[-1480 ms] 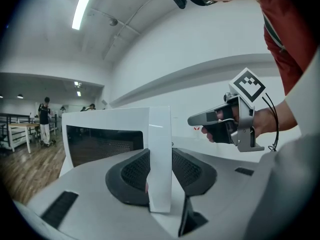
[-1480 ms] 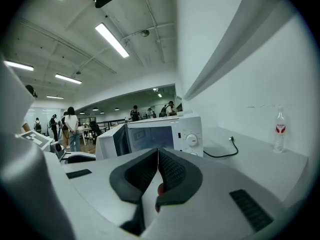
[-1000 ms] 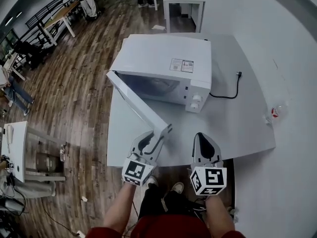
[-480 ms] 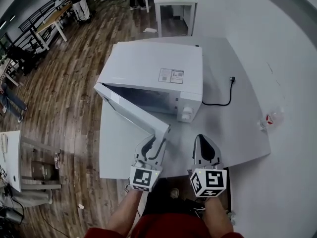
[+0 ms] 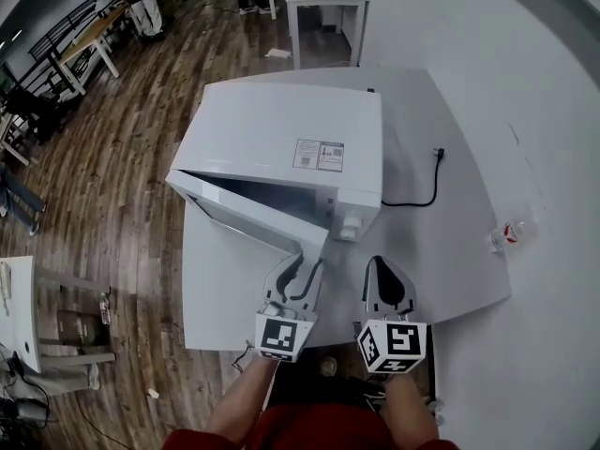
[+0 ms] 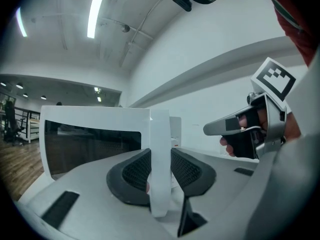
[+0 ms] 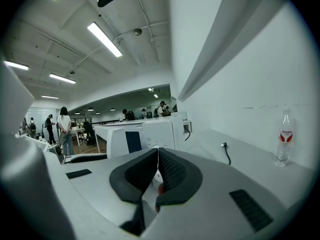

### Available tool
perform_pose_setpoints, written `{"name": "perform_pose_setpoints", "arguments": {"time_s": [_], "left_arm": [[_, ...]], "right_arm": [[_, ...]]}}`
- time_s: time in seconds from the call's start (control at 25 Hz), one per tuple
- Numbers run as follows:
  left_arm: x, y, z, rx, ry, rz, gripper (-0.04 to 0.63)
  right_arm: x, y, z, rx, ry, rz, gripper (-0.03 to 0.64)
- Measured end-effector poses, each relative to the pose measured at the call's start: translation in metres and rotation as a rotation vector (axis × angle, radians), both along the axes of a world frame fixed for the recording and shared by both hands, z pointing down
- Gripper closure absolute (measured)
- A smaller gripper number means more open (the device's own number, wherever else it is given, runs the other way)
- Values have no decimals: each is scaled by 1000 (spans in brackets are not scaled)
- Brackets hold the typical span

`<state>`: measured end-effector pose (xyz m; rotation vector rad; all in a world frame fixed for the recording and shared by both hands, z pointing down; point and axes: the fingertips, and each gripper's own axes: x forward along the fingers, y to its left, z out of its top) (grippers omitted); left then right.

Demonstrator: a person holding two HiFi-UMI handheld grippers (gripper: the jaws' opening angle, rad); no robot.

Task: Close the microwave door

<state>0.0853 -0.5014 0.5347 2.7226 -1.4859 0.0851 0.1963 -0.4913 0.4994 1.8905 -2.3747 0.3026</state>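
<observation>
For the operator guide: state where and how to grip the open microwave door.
Grip the microwave door by its free edge, farthest from the hinge, coming level from the front, one pad on each face: it is thin there. The left tongs are closing on it.

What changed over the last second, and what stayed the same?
The microwave door swung toward the microwave, from wide open to only partly open. It was carried by the left tool, whose jaws are closing with the door's free edge between them. Nothing was released. The right tool stayed shut and empty beside it; the bottle stayed put.
</observation>
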Motion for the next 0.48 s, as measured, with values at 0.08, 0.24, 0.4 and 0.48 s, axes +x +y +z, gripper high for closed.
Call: {"name": "perform_pose_setpoints", "arguments": {"time_s": [0.08,0.24,0.4,0.48], "left_arm": [[3,-6,-2,2,8,6,459],[9,-15,0,3,7,20,460],[12,-24,-2,8,26,26,462],[15,-28,-4,12,33,31,462]], "right_arm": [[2,-5,1,-5,1,7,589],[7,-13,2,-8,5,19,589],[9,-23,1,-9,16,23,589],[12,-29,-1,-5,16,30,589]]}}
